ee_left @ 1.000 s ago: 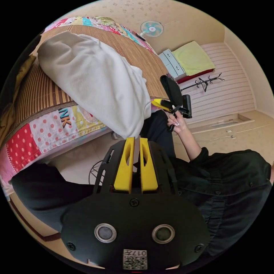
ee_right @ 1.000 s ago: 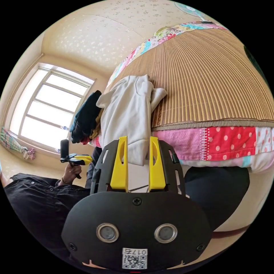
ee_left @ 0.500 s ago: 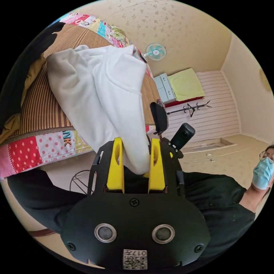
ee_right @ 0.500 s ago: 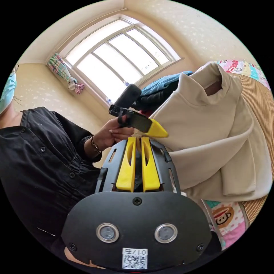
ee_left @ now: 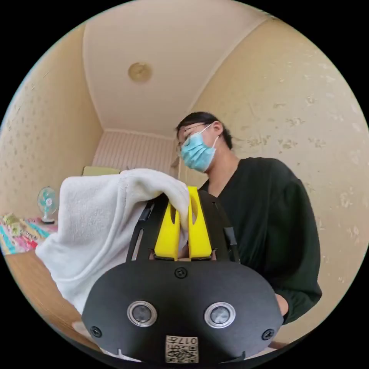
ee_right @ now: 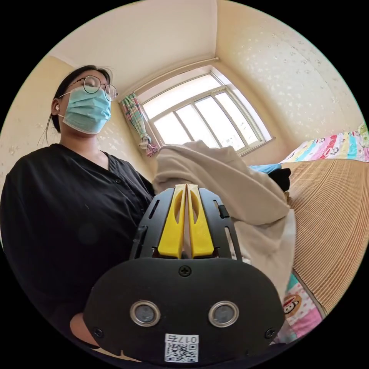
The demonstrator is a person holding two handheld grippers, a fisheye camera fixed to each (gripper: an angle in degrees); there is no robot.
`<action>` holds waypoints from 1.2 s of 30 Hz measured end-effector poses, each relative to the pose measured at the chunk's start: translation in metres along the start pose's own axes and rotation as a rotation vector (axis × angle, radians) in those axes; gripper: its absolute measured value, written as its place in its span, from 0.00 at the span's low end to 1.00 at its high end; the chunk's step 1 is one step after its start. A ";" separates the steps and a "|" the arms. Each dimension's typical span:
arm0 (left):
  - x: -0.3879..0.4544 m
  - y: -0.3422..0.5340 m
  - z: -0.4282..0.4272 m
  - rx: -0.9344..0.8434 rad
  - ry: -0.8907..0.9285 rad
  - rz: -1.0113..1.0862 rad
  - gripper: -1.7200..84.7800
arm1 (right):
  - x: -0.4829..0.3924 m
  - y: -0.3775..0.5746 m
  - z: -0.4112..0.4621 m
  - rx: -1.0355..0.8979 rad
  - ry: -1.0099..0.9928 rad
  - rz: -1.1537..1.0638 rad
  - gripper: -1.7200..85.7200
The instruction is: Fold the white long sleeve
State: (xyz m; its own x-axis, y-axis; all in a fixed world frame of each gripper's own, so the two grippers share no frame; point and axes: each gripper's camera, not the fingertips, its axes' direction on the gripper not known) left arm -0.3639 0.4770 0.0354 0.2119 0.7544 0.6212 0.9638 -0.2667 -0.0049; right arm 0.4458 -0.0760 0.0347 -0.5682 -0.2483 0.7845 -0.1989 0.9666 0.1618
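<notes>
White, fleecy long-sleeve top (ee_left: 98, 219) hangs lifted off the bed, bunched across the centre-left of the left gripper view and draped from the middle toward the right of the right gripper view (ee_right: 230, 192). Left tongs (ee_left: 183, 205), yellow-jawed, are closed on a fold of its cloth, which shows pinched between the jaws. Right tongs (ee_right: 186, 196) have their jaws pressed nearly together with pale cloth in the slit, so they appear to grip it too. Beneath, the ribbed straw mat on the bed (ee_right: 334, 215) lies at the right of the right gripper view, over a patchwork quilt (ee_right: 300, 303). Judging by the crumpled hang, no neat fold is visible; the garment seems to need laying flat, then the sleeves and body folding
</notes>
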 end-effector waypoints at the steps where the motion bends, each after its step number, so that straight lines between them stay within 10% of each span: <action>1: 0.003 -0.003 -0.013 0.106 0.171 0.071 0.02 | 0.006 -0.003 -0.009 0.018 0.016 0.015 0.04; 9: -0.035 0.052 -0.018 0.575 0.584 0.021 0.02 | 0.099 0.042 0.017 -0.064 0.150 0.302 0.14; 14: -0.036 0.033 -0.007 0.497 0.591 -0.084 0.02 | 0.148 0.081 0.050 -0.084 -0.238 0.395 0.12; 22: 0.029 -0.031 -0.048 0.303 0.363 0.007 0.02 | 0.096 0.043 -0.083 0.268 0.139 0.230 0.05; 29: -0.044 0.021 0.026 0.411 0.599 -0.031 0.02 | 0.128 0.037 -0.003 0.075 -0.039 0.305 0.18; 36: -0.121 0.073 0.077 0.390 0.579 -0.179 0.02 | 0.129 0.075 0.130 -0.231 -0.434 0.204 0.08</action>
State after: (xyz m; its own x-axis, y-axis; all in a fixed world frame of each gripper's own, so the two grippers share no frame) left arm -0.3070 0.4126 -0.1008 0.0297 0.2981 0.9541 0.9862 0.1469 -0.0766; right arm 0.2538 -0.0435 0.0697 -0.8651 -0.0099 0.5015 0.1036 0.9747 0.1980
